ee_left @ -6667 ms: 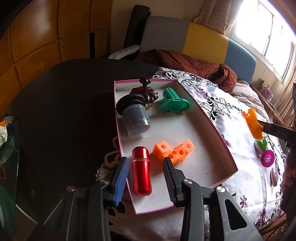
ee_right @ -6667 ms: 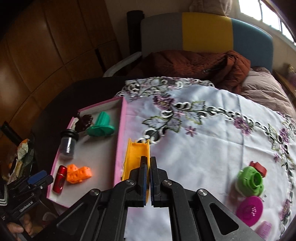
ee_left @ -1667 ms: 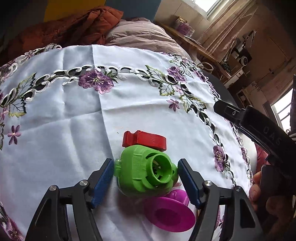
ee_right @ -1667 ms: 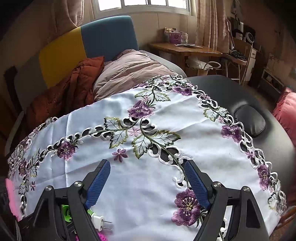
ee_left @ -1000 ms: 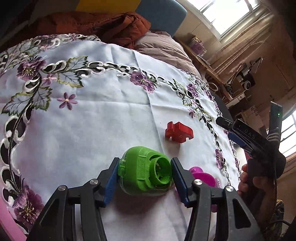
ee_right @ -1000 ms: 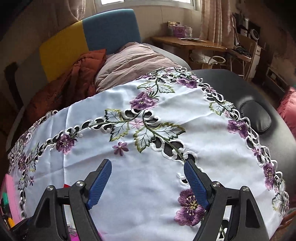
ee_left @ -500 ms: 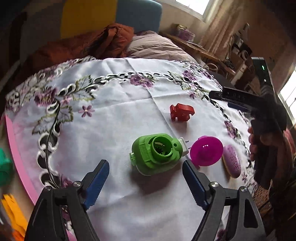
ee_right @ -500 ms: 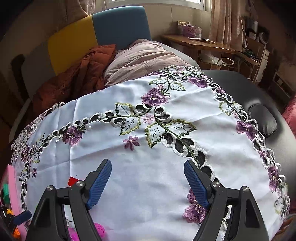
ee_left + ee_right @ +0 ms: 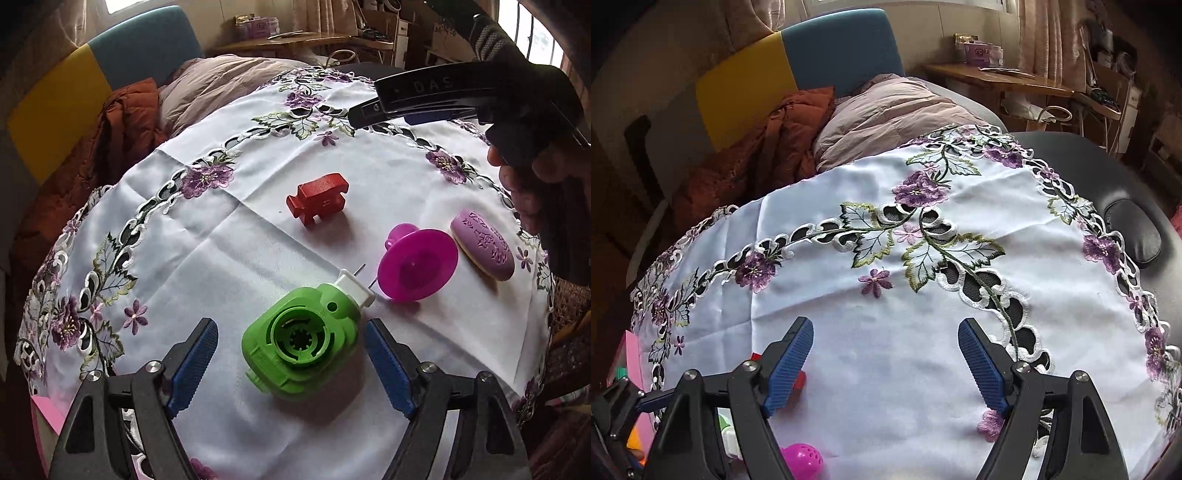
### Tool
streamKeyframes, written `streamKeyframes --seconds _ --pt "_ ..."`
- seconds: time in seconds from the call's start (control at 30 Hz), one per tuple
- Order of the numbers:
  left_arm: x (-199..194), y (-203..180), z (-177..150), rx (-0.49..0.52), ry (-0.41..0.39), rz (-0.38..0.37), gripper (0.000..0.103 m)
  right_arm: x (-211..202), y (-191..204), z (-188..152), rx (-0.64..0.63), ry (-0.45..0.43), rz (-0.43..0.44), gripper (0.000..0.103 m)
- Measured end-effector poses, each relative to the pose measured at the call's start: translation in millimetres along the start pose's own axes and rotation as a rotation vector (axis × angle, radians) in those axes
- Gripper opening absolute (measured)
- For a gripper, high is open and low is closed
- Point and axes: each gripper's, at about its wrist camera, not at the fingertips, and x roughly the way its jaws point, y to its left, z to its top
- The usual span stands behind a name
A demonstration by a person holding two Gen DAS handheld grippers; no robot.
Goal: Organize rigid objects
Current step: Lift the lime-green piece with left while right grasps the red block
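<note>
plug housing (image 9: 300,343) on tablecloth (image 9: 229,254) between left claw (image 9: 291,360) fingers — untouched, block (image 9: 318,199) behind, funnel (image 9: 417,264) right

- The pink flat cardboard box (image 9: 44,413) shows only a corner at the tablecloth's left edge, cut off by the frame.
- In the right wrist view the small red plastic block (image 9: 799,380) hides behind a blue finger pad (image 9: 790,360) (only slivers show).
- The magenta perforated plastic disc (image 9: 802,459) is cut off by the bottom edge.
</note>
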Motion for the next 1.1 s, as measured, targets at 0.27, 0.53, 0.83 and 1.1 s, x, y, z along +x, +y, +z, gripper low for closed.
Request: streamKeyframes --seconds 0.27,0.53,0.83,1.1 --pt "-4 6 -14 -0.157 -0.061 -0.043 0.066 -8 -25 13 0.125 -0.093 -0.012 0.079" --pt "-31 18 -49 -0.399 -0.121 -0.002 0.066 8 15 1 -0.001 -0.018 0.079 0.079" --pt "-64 28 -84 -0.573 -0.170 0.043 0.066 37 67 -28 -0.167 0.077 0.105 0.079" --pt "-87 27 -105 -0.647 -0.211 0.075 0.066 47 77 -33 -0.221 0.102 0.077 0.076"
